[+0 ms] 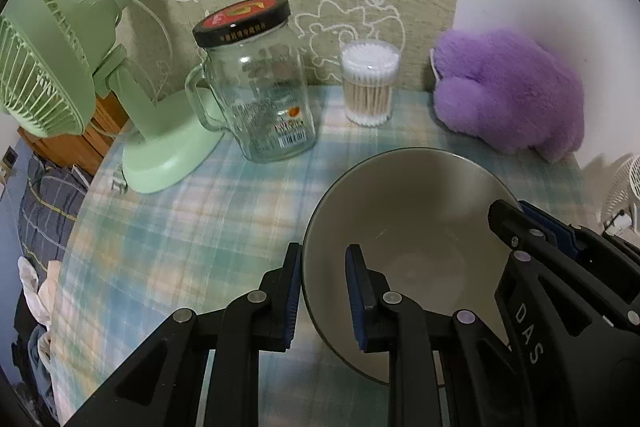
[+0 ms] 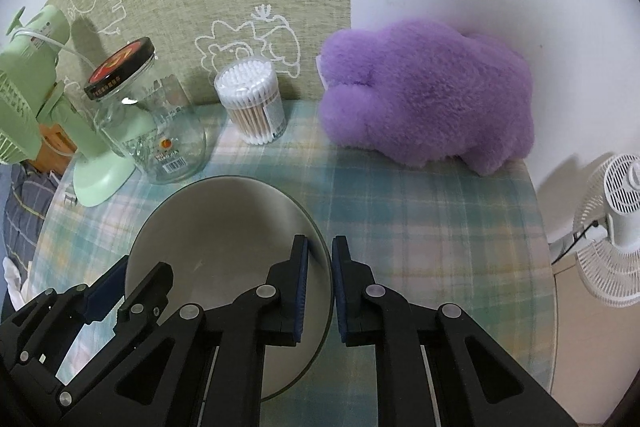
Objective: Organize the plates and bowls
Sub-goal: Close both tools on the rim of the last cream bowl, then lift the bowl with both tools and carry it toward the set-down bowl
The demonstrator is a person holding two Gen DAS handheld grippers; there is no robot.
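Observation:
A grey-beige bowl (image 1: 404,211) is held between both grippers above the plaid tablecloth. My left gripper (image 1: 324,291) straddles the bowl's left rim, one finger outside and one inside; a gap shows between the pads and the rim. My right gripper (image 2: 320,287) is closed on the bowl's (image 2: 224,227) right rim, one finger inside and one outside. Each gripper shows in the other's view, at opposite edges of the bowl. The bowl is empty inside.
At the table's back stand a green desk fan (image 1: 60,75), a glass jar with a black lid (image 1: 256,83), a tub of cotton swabs (image 1: 370,83) and a purple plush toy (image 1: 508,87). A white floor fan (image 2: 612,227) stands off the right edge.

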